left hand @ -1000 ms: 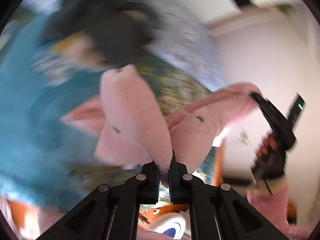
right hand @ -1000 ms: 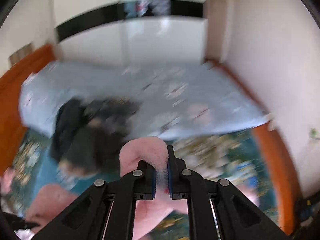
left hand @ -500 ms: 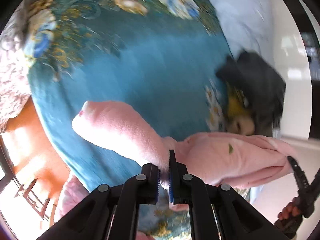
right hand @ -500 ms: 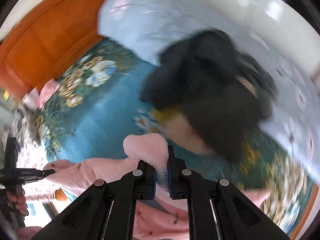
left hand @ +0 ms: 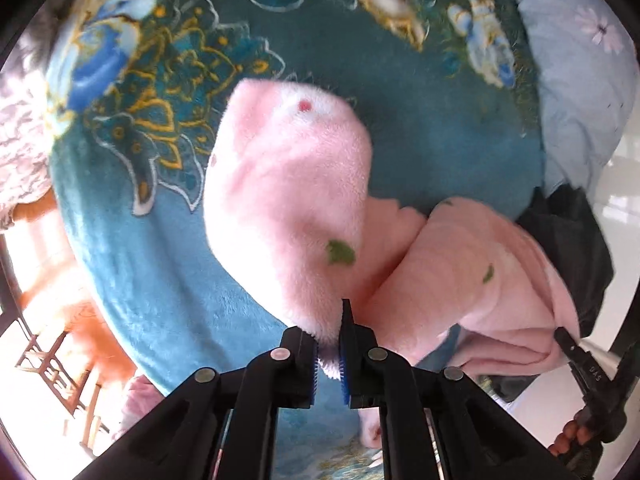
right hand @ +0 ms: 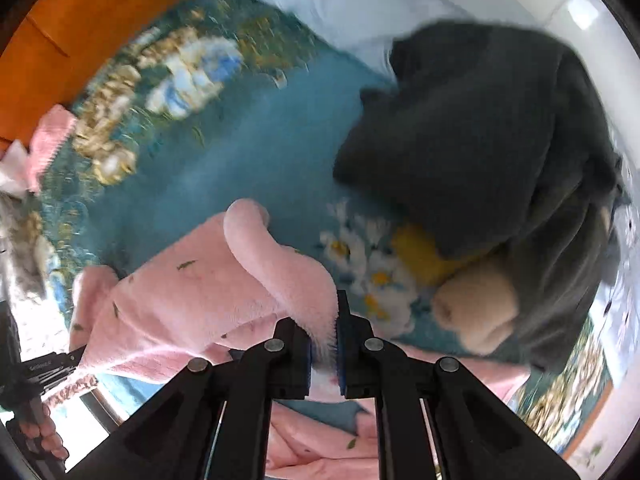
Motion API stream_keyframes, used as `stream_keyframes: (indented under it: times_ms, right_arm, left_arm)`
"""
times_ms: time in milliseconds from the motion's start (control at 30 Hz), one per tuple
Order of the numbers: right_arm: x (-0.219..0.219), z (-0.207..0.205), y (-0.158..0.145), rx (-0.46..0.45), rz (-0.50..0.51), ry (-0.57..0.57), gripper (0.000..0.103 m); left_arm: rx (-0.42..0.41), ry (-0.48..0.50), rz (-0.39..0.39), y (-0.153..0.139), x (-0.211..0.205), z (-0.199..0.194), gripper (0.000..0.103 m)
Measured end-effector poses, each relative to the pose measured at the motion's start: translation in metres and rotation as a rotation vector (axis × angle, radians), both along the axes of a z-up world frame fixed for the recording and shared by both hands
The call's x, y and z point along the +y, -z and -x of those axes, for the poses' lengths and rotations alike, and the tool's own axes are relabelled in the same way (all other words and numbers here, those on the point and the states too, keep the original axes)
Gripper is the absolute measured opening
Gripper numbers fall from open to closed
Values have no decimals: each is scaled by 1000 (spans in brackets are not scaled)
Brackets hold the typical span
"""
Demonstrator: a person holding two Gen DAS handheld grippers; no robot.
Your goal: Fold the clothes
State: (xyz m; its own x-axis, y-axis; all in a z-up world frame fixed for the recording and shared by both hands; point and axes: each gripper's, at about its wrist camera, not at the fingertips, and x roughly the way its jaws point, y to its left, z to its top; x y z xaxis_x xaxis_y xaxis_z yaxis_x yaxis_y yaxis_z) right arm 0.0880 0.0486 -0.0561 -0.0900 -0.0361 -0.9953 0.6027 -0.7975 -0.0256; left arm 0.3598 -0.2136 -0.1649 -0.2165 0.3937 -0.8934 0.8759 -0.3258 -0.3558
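teal floral blanket (left hand: 420,152) | lt-blue pillow (left hand: 576,80) | orange wood frame (right hand: 80,20)

A: How much of the pink fleece garment (left hand: 288,200) shows?

B: Not all. Its lower folds run behind the left tool (left hand: 329,364) and off the bottom edge, and its far end hides behind the right tool (right hand: 323,354).

A: And the dark garment (right hand: 480,140)?

B: It covers most of a yellow and beige piece (right hand: 472,308); what that is, I cannot tell.

A: The floral blanket (right hand: 180,76)?

B: Its pattern is smeared by blur in the right wrist view.
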Motion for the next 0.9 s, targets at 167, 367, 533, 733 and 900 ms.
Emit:
stream_keyframes:
  times_ms: [167, 367, 533, 733, 900]
  right_arm:
    - [9, -1, -4, 23, 13, 49, 27]
    - [52, -6, -56, 42, 157, 111, 52]
    - [148, -30, -106, 160, 282, 248, 63]
    - [316, -64, -74, 101, 235, 582, 64]
    - [425, -105, -9, -42, 287, 824, 64]
  left_arm:
    - [-34, 7, -31, 9, -8, 3, 21]
    - [10, -77, -152, -11, -6, -3, 63]
    - [97, -30, -126, -53, 16, 14, 66]
    - [232, 219, 36, -109, 87, 70, 66]
    - [334, 461, 232, -160, 178, 110, 66]
